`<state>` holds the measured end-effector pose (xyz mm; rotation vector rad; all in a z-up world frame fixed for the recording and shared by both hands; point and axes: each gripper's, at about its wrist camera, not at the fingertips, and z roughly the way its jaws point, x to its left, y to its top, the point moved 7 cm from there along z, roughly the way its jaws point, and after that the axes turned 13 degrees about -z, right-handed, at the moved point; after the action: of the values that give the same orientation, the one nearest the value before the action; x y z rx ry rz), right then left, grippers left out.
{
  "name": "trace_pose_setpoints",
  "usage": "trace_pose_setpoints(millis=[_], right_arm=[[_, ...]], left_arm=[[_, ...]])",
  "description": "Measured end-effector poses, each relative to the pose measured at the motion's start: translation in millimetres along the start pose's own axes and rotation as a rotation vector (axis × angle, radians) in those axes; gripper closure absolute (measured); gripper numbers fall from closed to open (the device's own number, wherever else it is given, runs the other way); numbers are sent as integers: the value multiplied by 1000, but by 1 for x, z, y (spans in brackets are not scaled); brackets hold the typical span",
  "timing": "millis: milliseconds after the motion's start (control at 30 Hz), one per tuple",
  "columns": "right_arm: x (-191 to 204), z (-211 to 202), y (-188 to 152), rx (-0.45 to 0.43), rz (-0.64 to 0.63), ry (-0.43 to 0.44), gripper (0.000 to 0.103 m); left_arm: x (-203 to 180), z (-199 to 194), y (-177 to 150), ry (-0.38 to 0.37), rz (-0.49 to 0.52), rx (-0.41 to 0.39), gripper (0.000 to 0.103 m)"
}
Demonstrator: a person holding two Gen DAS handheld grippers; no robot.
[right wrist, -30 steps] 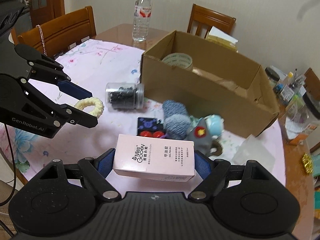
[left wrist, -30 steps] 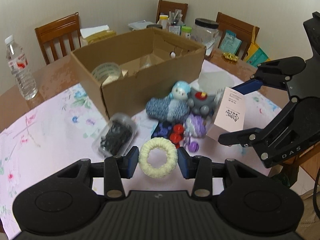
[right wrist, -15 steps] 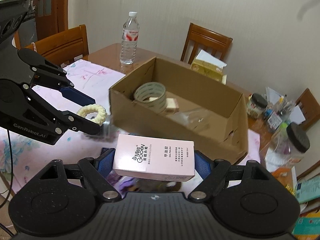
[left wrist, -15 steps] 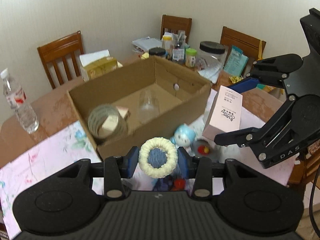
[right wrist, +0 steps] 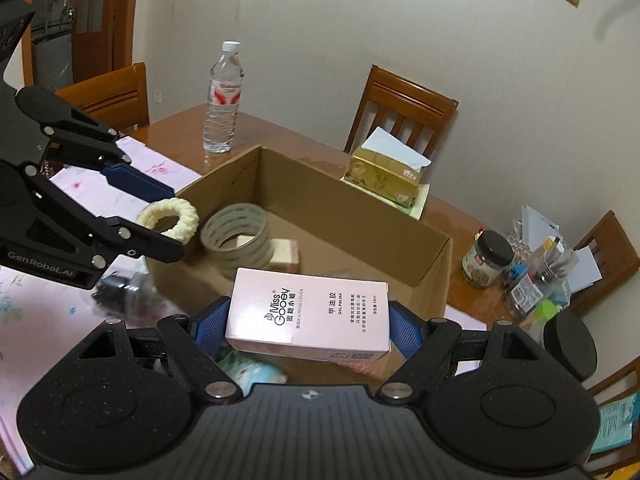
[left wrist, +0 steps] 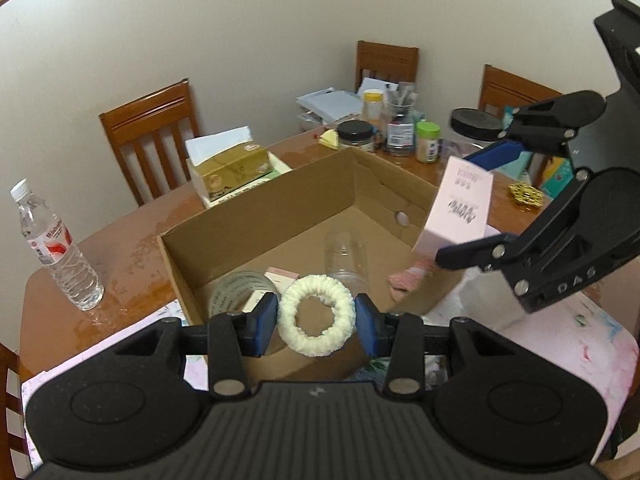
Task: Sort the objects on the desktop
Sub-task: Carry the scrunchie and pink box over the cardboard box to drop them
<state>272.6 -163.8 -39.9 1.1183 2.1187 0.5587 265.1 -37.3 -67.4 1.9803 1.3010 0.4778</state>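
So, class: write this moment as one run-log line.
left gripper: shut on cream ring | right gripper: shut on pink box | both over cardboard box | nothing released yet

Your right gripper [right wrist: 308, 326] clamps a pale pink rectangular gel-polish carton [right wrist: 308, 314] crosswise over the near edge of the open brown cardboard box [right wrist: 340, 204]. Your left gripper [right wrist: 166, 222] pinches a cream knitted ring [right wrist: 170, 218] above the box's left corner, near a roll of clear tape [right wrist: 236, 234] inside.
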Motion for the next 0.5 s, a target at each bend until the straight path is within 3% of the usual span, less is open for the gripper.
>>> trace_pose_setpoints(millis=[233,300,333,500], right_arm=[[-22,23,1,18,-13,-10,18],[-25,28,0,20,-18,-11,17],[-25,30,0,20,-18,-11,16],[-26,33,-2,21,-18,-21,4]], left_arm=[[10,21,6,38,-30,23,58],[10,26,6,44,-25,32,44],[11,28,6,51,-29,34,31],[12,30,3,50,-39,35,30]])
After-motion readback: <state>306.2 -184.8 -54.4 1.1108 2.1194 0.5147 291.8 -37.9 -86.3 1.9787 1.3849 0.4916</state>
